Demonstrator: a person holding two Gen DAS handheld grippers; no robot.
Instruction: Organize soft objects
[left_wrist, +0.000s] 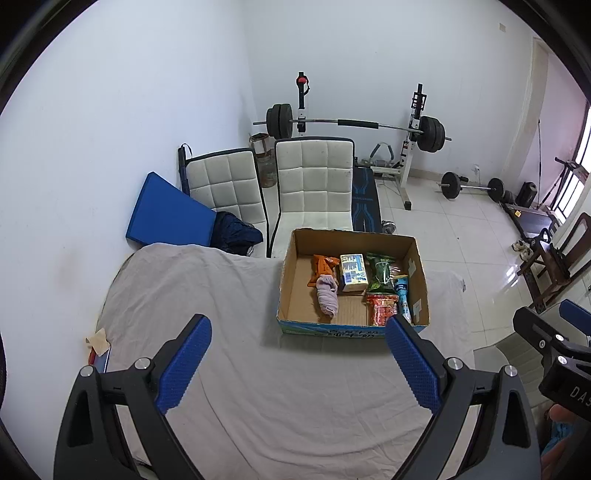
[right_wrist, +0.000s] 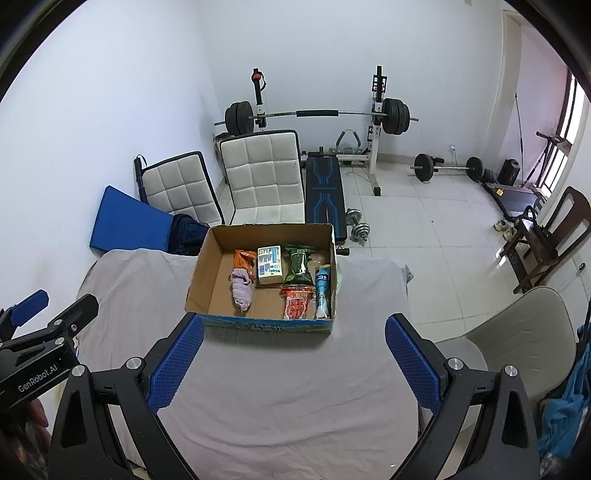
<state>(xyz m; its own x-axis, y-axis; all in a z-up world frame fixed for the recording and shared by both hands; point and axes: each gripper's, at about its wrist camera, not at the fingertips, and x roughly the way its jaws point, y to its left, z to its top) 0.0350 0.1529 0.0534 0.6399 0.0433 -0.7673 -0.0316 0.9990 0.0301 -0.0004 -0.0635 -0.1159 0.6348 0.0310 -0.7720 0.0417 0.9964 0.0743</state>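
An open cardboard box (left_wrist: 291, 280) (right_wrist: 201, 273) stands on a table covered with grey cloth (left_wrist: 221, 332) (right_wrist: 277, 387). Inside lie a rolled lilac sock (left_wrist: 327, 295) (right_wrist: 242, 290), an orange packet (left_wrist: 323, 266) (right_wrist: 243, 260), a yellow-white tissue pack (left_wrist: 353, 272) (right_wrist: 269, 266), a green bag (left_wrist: 380, 271) (right_wrist: 300, 266), a red packet (left_wrist: 382, 308) (right_wrist: 295, 304) and a blue tube (left_wrist: 402, 295) (right_wrist: 322, 288). My left gripper (left_wrist: 299, 365) is open and empty, short of the box. My right gripper (right_wrist: 293, 362) is open and empty, also short of the box.
Two white quilted chairs (left_wrist: 314, 181) (right_wrist: 264, 177), a blue pad (left_wrist: 168, 214) and a dark cloth stand behind the table. A barbell rack (left_wrist: 354, 123), bench, dumbbells and wooden chairs (right_wrist: 543, 236) fill the tiled floor. A beige chair (right_wrist: 524, 339) sits at the table's right.
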